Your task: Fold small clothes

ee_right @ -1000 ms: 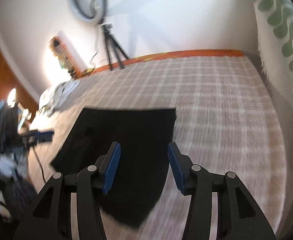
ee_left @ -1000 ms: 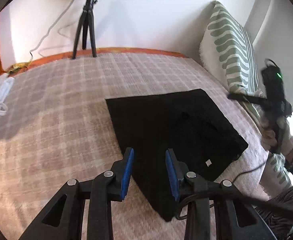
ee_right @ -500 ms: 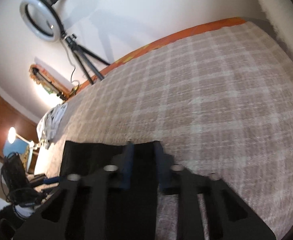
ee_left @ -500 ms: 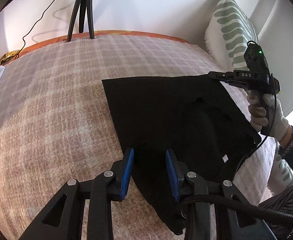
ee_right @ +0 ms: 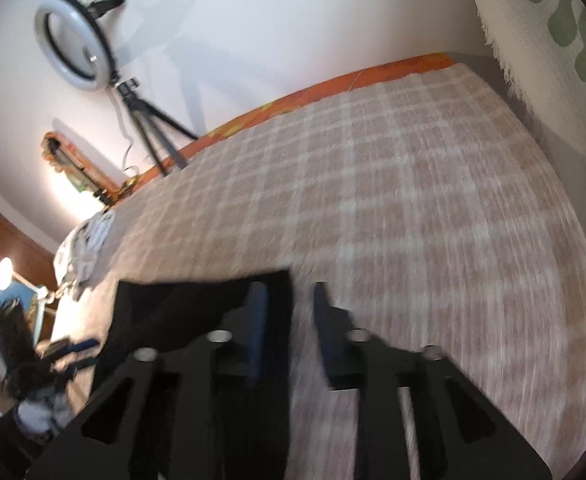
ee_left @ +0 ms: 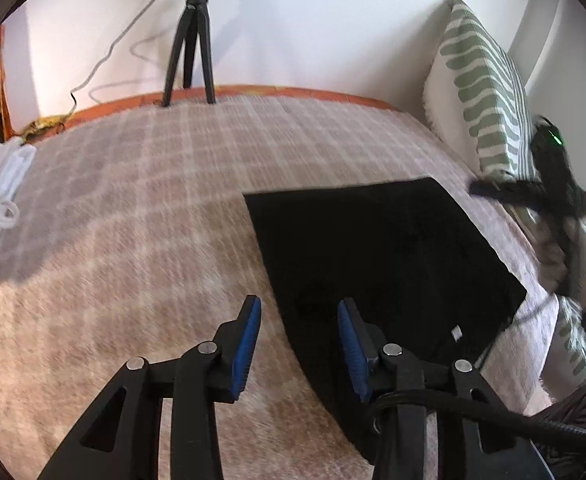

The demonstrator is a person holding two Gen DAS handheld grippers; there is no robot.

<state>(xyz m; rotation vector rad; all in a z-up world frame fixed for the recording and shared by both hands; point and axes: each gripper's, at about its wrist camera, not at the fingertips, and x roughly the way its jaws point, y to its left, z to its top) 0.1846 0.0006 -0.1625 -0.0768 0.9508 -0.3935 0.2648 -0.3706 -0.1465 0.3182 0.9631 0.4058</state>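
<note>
Left wrist view: black garment (ee_left: 373,248) lies flat on the checked bed (ee_left: 133,240), both tools parting.

The left tool (ee_left: 299,328) straddles the garment's near edge, jaws opening, gripping nothing. The right tool (ee_right: 289,320), blurred, hangs over the far corner, jaws opening, apparently empty. Risk, as I judge it: pinching blanket along with cloth, or dragging the flat layer askew.
</note>
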